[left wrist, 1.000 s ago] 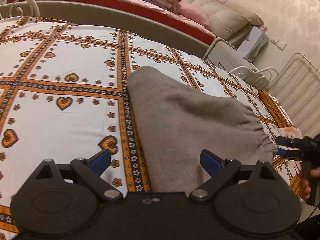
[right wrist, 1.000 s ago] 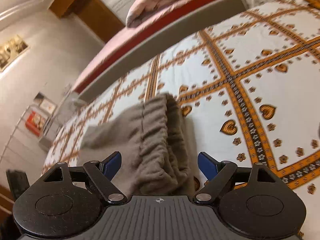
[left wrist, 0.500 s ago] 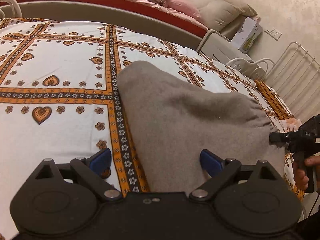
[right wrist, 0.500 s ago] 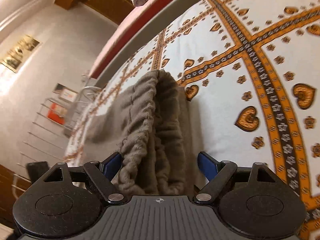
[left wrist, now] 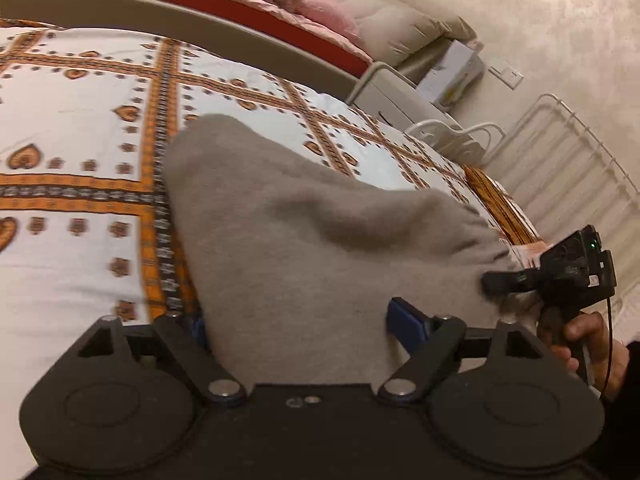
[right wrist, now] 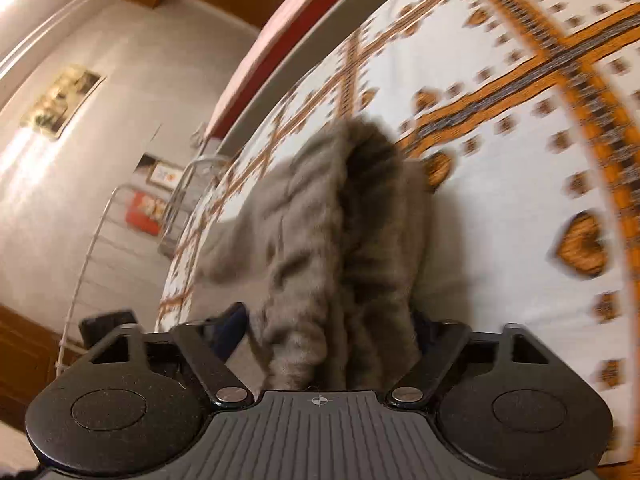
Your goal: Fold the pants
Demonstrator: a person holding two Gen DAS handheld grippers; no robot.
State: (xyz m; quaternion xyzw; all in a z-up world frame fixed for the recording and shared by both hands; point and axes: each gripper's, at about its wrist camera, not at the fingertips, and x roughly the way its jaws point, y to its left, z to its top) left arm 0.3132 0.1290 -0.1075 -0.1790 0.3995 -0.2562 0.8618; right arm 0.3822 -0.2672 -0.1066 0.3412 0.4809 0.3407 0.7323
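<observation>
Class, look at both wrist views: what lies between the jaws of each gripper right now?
Grey pants fabric. The left wrist view shows the left gripper closing around a flat edge; the right wrist view shows the right gripper closing around the gathered waistband.

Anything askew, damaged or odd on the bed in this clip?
Nothing stands out. The grey pants lie on the patterned bedspread, somewhat rumpled at the gathered waistband. Both grippers, left and right, are closing their jaws around fabric.
</observation>
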